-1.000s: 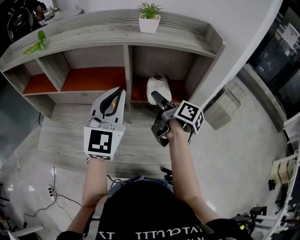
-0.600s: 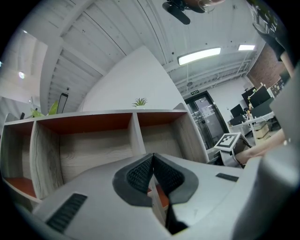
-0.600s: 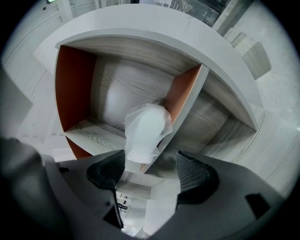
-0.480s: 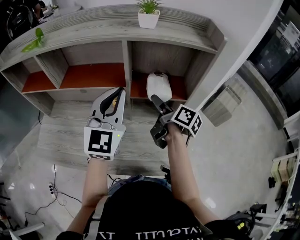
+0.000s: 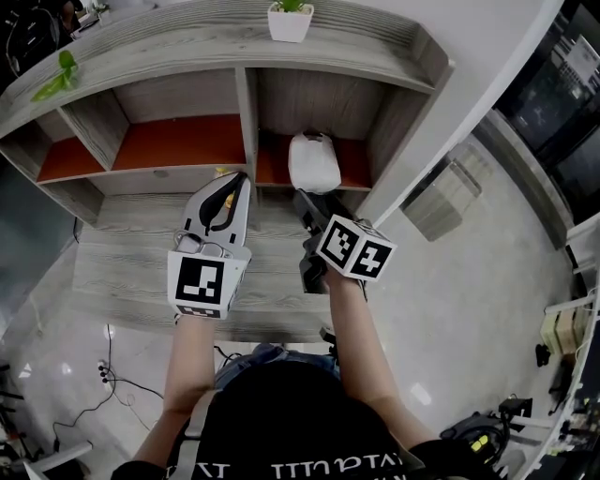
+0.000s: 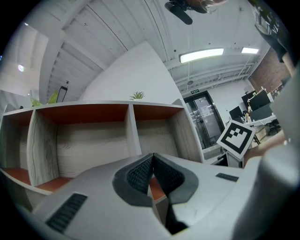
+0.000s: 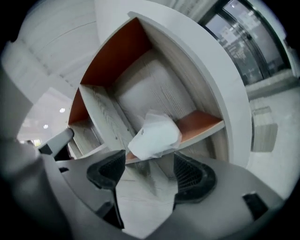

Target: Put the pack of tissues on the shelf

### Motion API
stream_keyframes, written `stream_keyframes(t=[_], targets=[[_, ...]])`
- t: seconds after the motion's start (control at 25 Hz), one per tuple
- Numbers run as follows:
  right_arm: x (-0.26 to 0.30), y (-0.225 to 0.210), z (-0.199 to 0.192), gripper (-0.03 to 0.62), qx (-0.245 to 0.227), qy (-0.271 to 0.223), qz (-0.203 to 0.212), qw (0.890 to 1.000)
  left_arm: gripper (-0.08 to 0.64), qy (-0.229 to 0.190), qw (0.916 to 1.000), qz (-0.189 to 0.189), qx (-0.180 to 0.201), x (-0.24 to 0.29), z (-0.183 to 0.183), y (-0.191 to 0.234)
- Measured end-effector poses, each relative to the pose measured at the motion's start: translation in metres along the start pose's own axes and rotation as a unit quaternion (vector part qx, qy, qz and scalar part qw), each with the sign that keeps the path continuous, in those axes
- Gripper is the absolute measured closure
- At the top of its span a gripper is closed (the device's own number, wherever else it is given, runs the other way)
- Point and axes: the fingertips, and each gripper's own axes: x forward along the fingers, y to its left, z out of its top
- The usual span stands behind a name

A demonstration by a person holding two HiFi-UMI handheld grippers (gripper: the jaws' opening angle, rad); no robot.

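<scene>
The white pack of tissues point(image 5: 314, 161) lies on the orange floor of the shelf's point(image 5: 246, 103) right compartment, its near end at the front edge. My right gripper point(image 5: 307, 202) hovers just in front of and below it, open, with nothing between its jaws. In the right gripper view the pack of tissues point(image 7: 157, 135) sits beyond the right gripper point(image 7: 149, 169), apart from both pads. My left gripper point(image 5: 240, 181) is shut and empty, held before the shelf's divider. In its own view the left gripper point(image 6: 152, 158) has its tips pressed together.
A white pot with a green plant point(image 5: 289, 21) stands on the shelf's top, and green leaves point(image 5: 52, 82) lie at the top's left. A grey wooden step point(image 5: 141, 272) runs under the shelf. A curved white wall point(image 5: 469, 103) stands to the right. Cables point(image 5: 112, 384) lie on the floor.
My right gripper has drawn back a little from the pack and rolled its marker cube upward. The pack stays on the shelf. The left gripper has not moved.
</scene>
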Motion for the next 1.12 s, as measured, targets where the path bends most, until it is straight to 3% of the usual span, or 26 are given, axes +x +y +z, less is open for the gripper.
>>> stream_keyframes(t=[0.16, 0.4, 0.72, 1.12], targets=[[-0.004, 0.003, 0.003, 0.262, -0.089, -0.009, -0.031, 0.996, 0.549, 0.002, 1.0000, -0.002, -0.003, -0.001, -0.002, -0.003], [-0.006, 0.006, 0.006, 0.274, -0.158, -0.014, -0.050, 0.986, 0.548, 0.003, 1.0000, -0.001, -0.006, -0.002, -0.003, -0.001], [-0.001, 0.002, 0.011, 0.341, -0.185, -0.016, -0.072, 0.980, 0.549, 0.007, 1.0000, 0.000, 0.007, 0.001, -0.004, 0.002], [0.018, 0.002, 0.021, 0.362, -0.207, -0.011, -0.086, 0.975, 0.548, 0.006, 0.9999, 0.005, 0.008, 0.013, -0.006, 0.012]])
